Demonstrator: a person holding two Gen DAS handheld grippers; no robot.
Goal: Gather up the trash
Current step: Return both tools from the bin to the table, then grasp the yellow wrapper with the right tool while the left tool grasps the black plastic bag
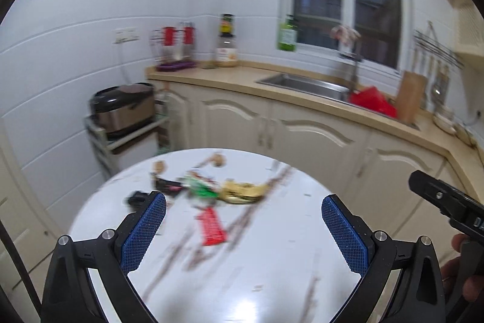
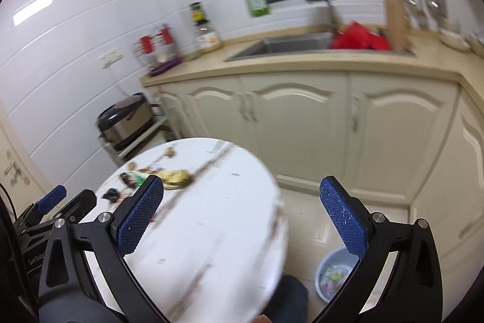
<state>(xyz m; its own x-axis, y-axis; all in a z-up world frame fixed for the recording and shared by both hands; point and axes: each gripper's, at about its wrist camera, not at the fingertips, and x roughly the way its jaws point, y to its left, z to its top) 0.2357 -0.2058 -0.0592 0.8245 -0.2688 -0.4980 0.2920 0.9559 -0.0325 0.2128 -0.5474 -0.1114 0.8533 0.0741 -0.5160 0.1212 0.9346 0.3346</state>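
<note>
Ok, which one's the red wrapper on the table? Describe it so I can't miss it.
Start at the round white table. The litter lies in a band across its far half; the red wrapper lies apart from it, nearer the left gripper. It is the only flat, bright red strip there.

1 table [image 1: 211, 277] – 1 bin [image 2: 325, 268], 2 grippers – ~6 trash bits.

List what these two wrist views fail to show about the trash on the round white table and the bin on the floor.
- Green-and-white wrapper: left wrist view, motion blur hides its print.
- Small black item: left wrist view, partly behind a blue finger pad; unidentifiable.
- Flat red wrapper: right wrist view, hidden behind a finger.
- Pale blue bin: right wrist view, partly covered by a finger; contents blurred.
- Round white table: near edge cut off in both views.
</note>
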